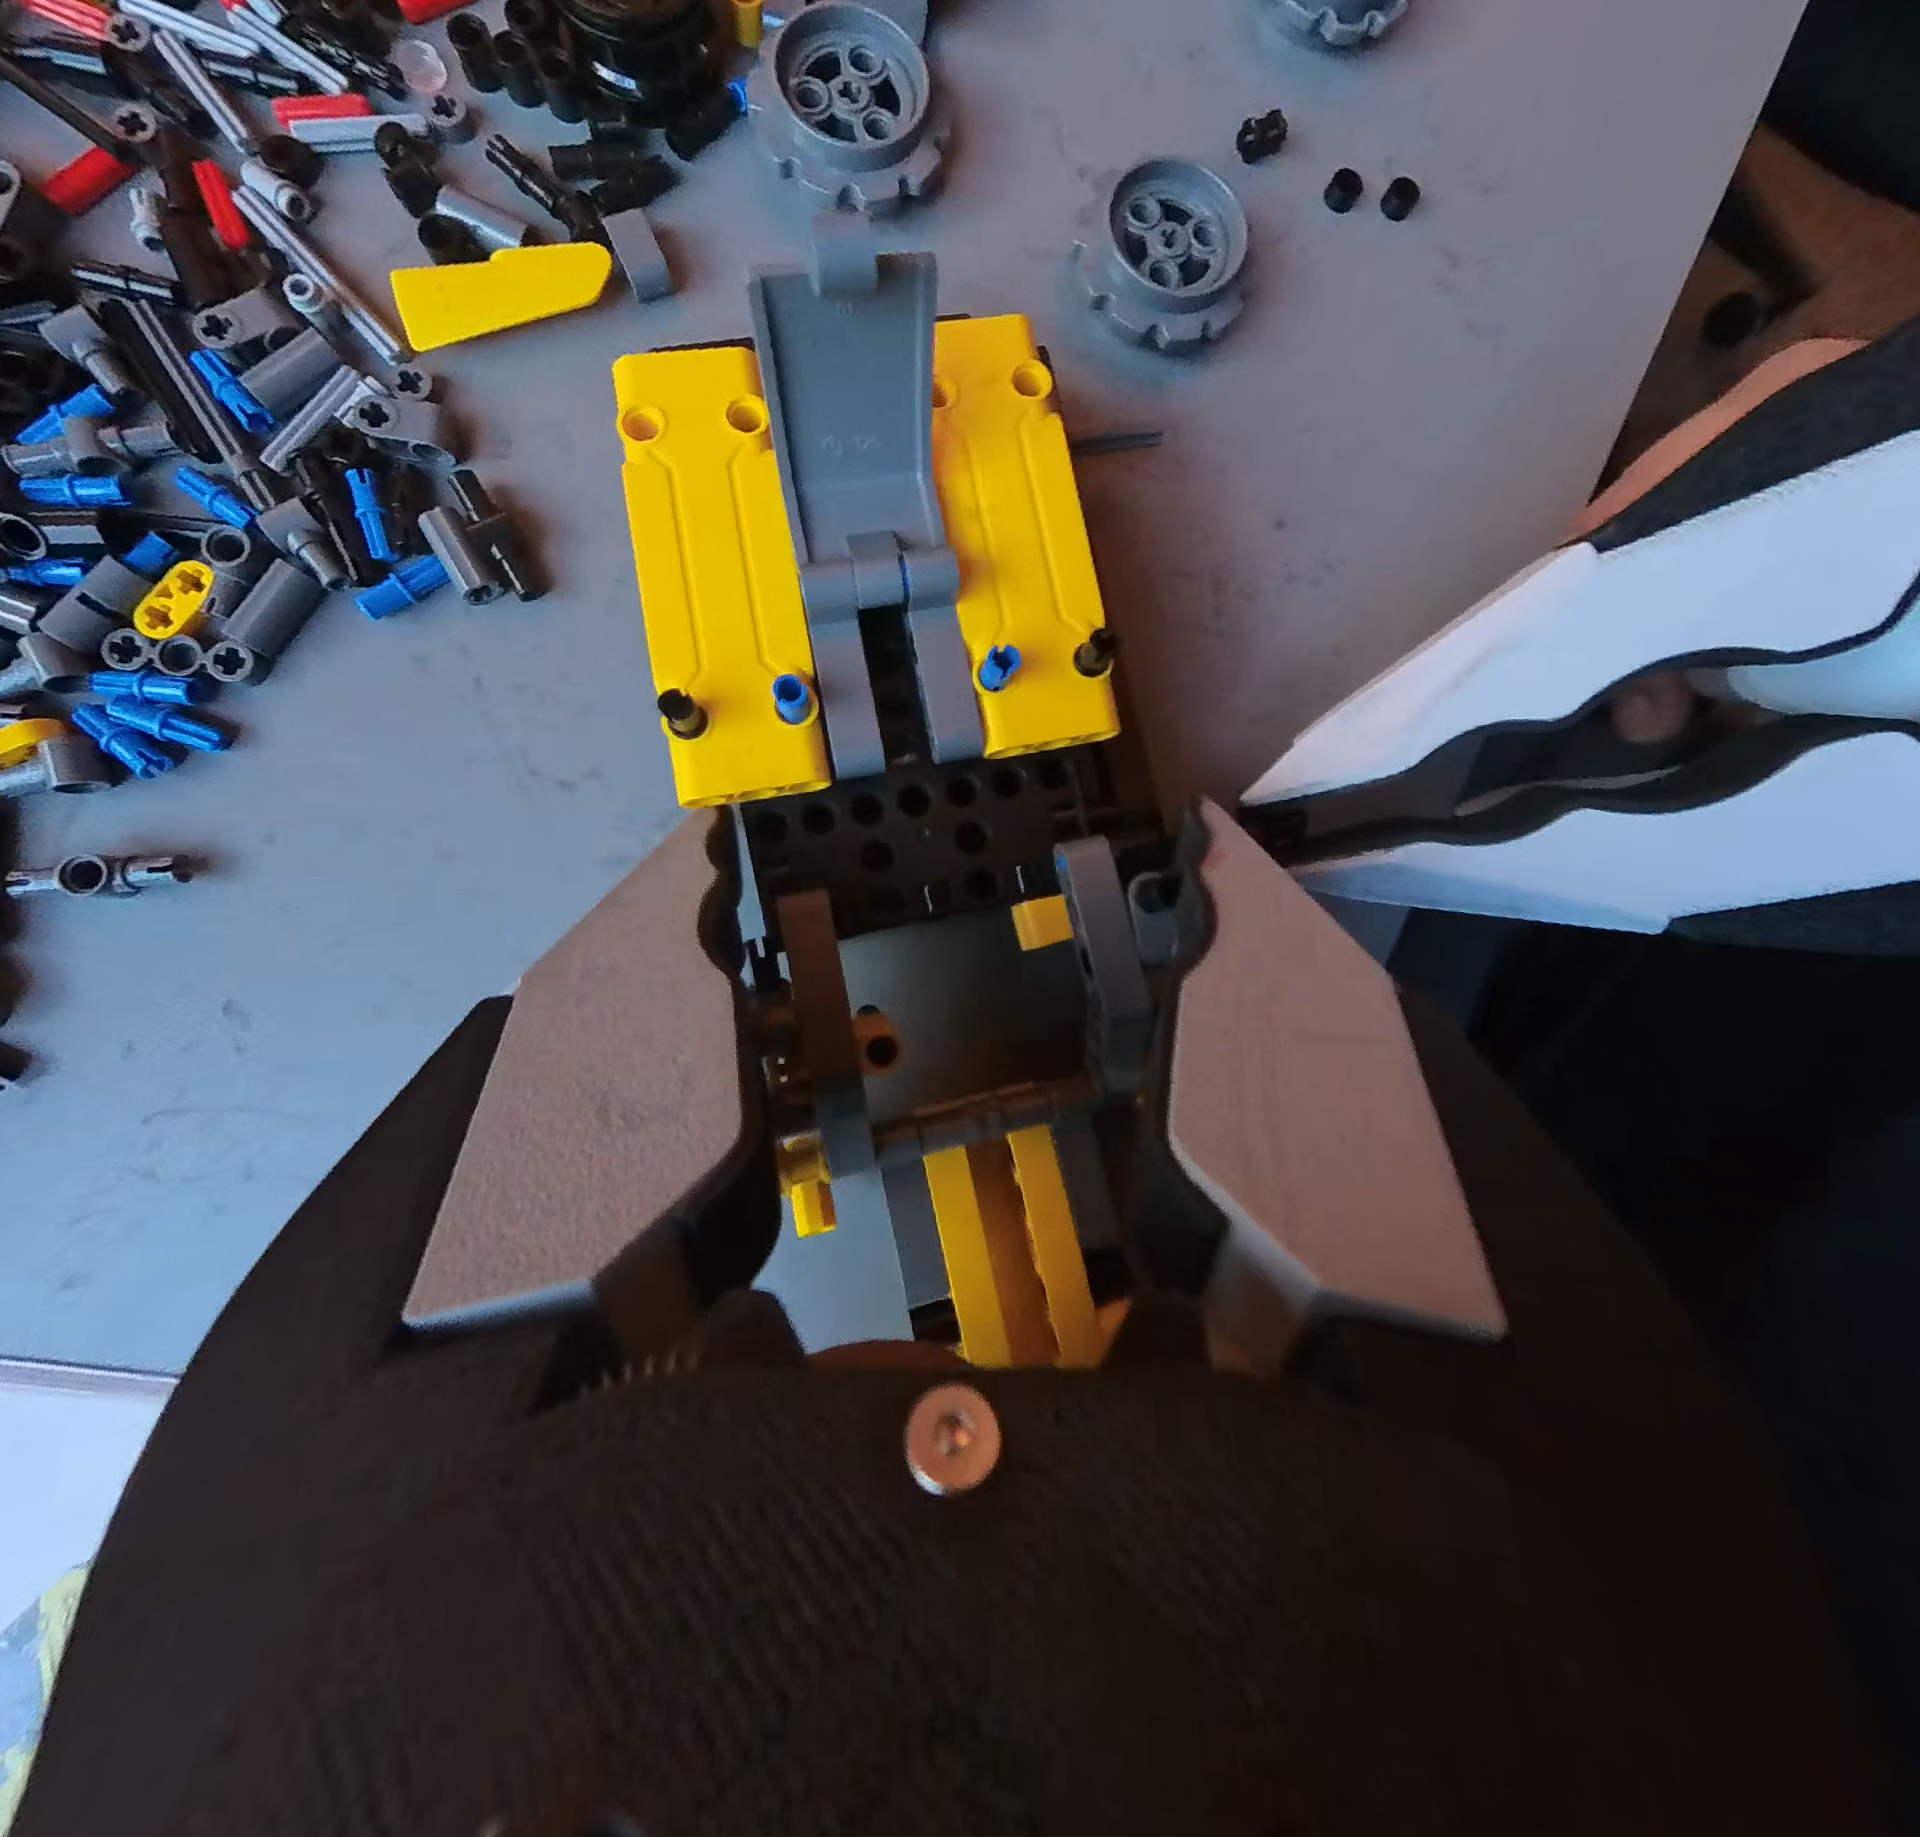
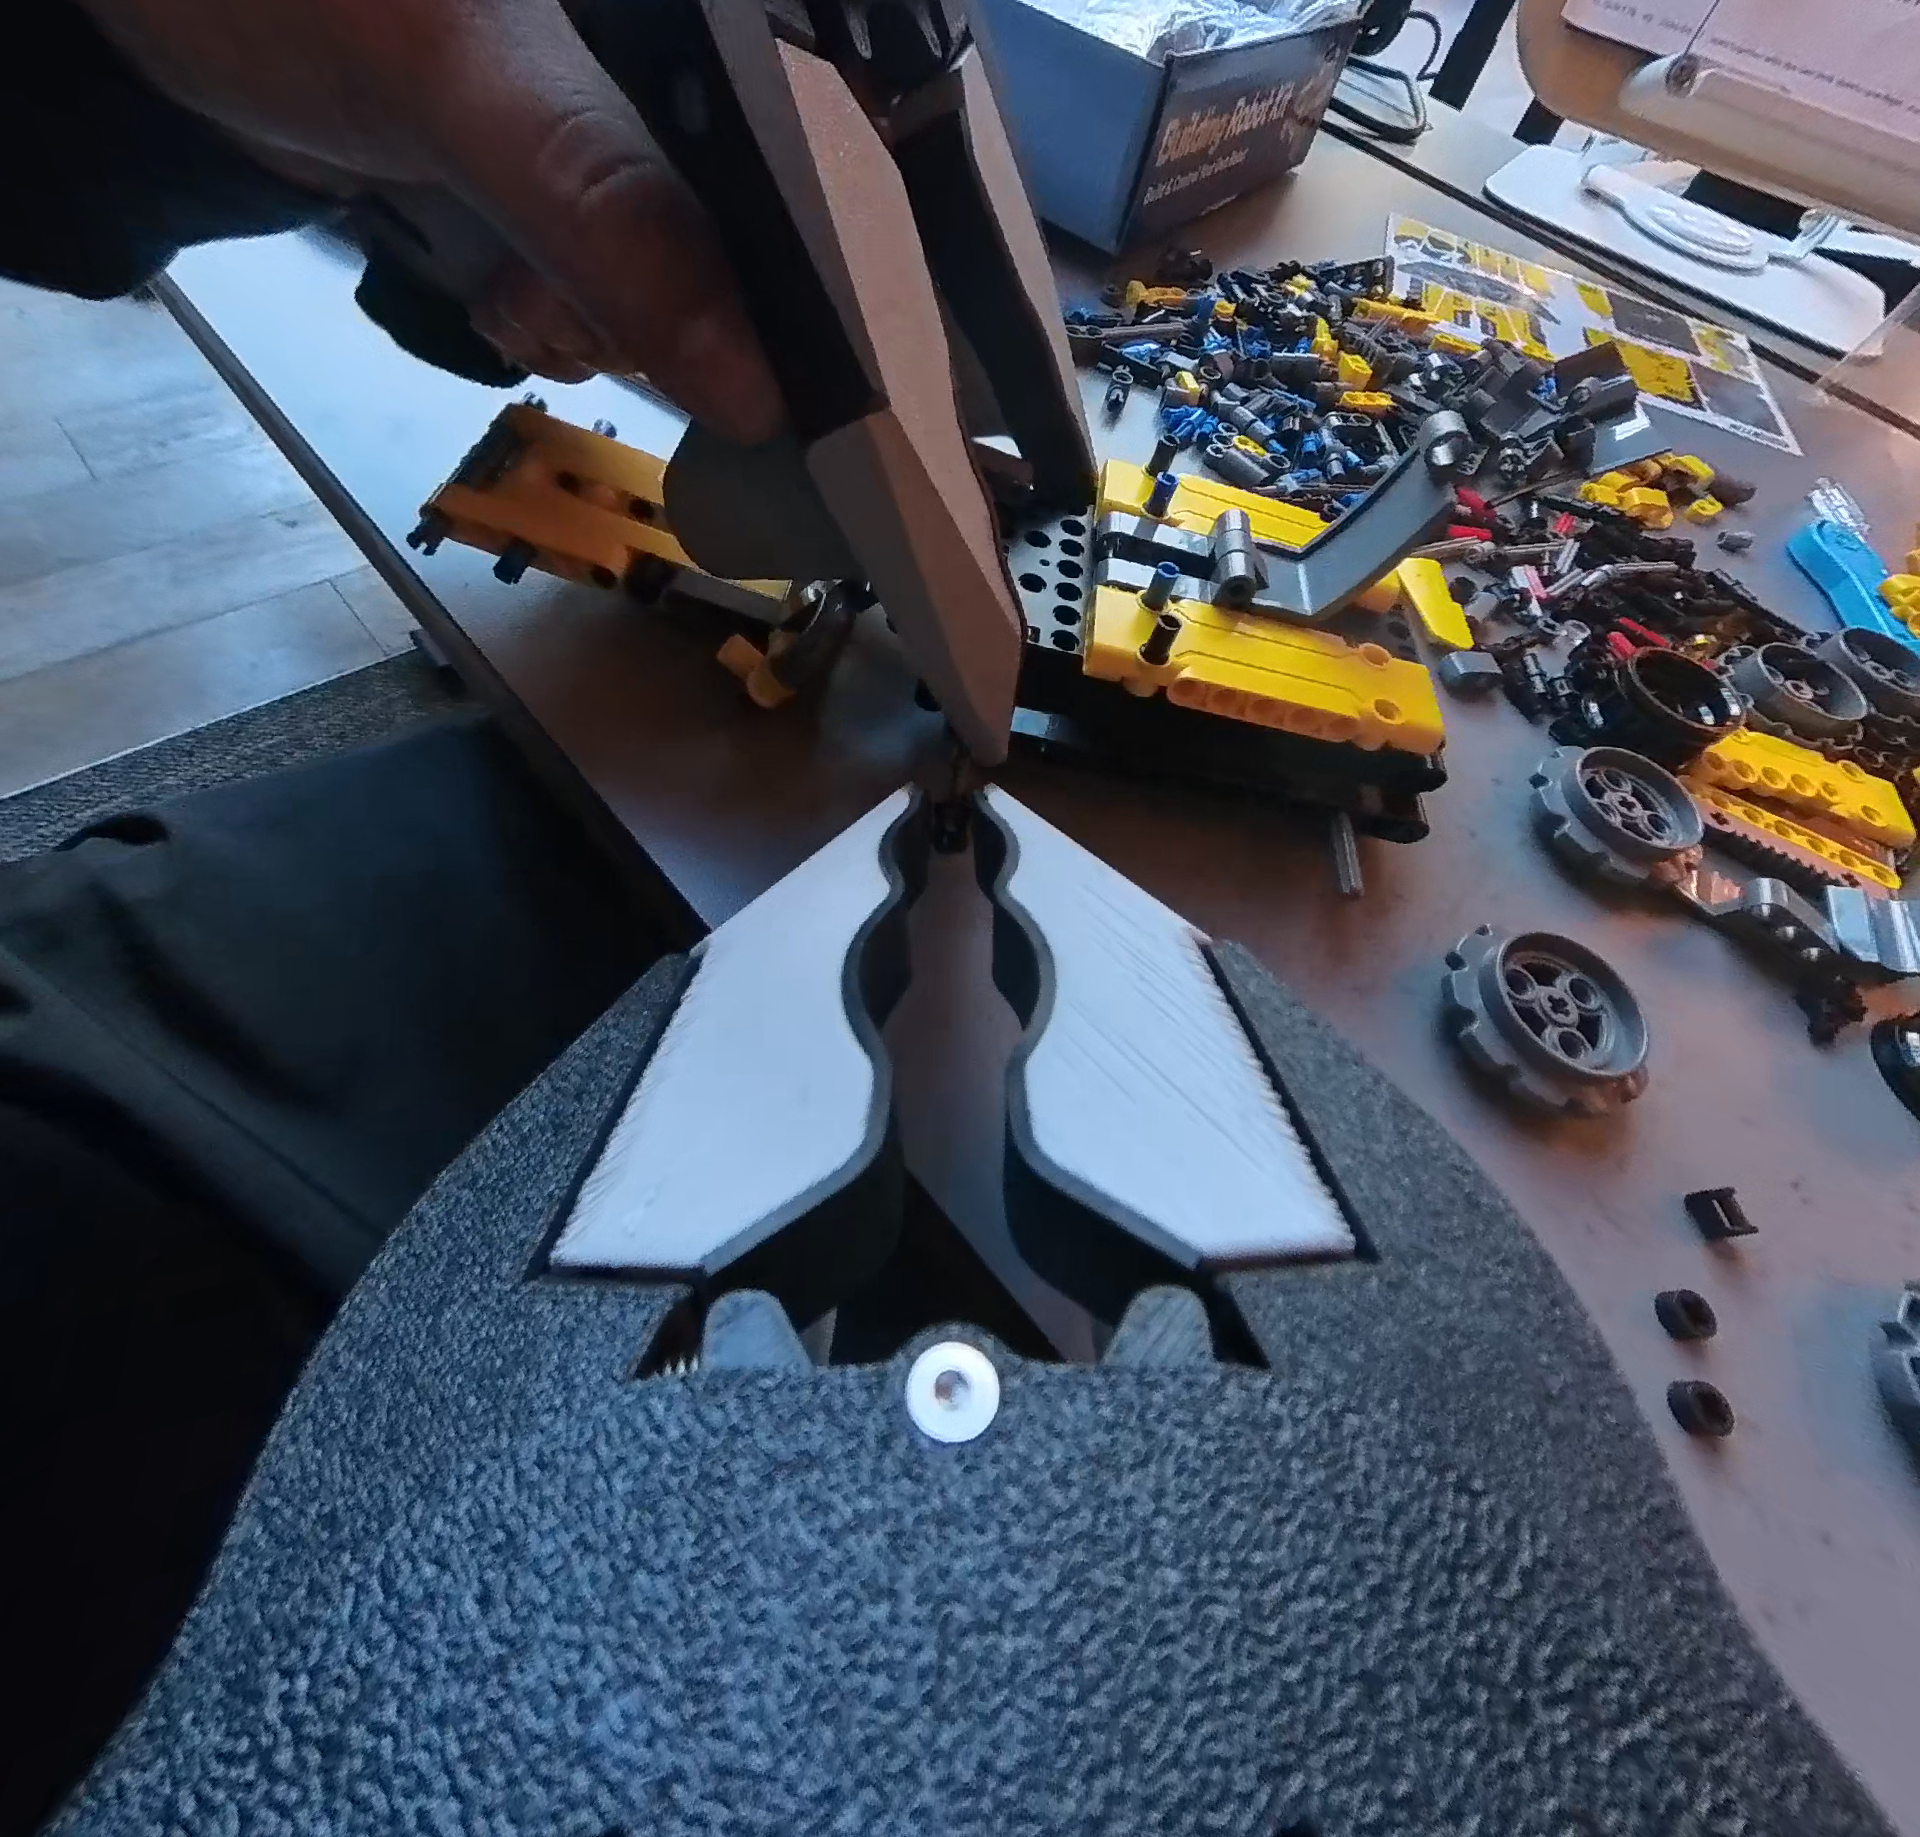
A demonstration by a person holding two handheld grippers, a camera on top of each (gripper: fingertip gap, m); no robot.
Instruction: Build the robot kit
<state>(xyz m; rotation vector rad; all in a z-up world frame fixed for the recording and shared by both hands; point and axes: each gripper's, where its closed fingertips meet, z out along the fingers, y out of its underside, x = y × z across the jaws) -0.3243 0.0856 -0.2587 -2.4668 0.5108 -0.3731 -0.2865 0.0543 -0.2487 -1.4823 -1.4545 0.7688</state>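
A yellow, black and grey brick vehicle model (image 1: 717, 561) lies on the grey table, with a grey lever piece (image 1: 847, 416) on top. My left gripper (image 1: 956, 831) is shut on the model's black middle section, one finger on each side. My right gripper (image 2: 948, 800) is shut on a small black pin (image 2: 945, 826) and holds it at the model's near side (image 2: 1247, 665), right beside the left gripper's finger (image 2: 935, 592). In the left wrist view the right gripper (image 1: 1262, 821) comes in from the right, its tip next to my right finger.
A pile of loose pins and beams (image 1: 208, 385) fills the table's left. Grey wheels (image 1: 1174, 239) and a loose yellow panel (image 1: 499, 291) lie beyond the model. A cardboard box (image 2: 1195, 125), printed sheet (image 2: 1558, 322) and blue tool (image 2: 1839, 572) lie farther off. The table edge (image 1: 1704, 281) runs close on the right.
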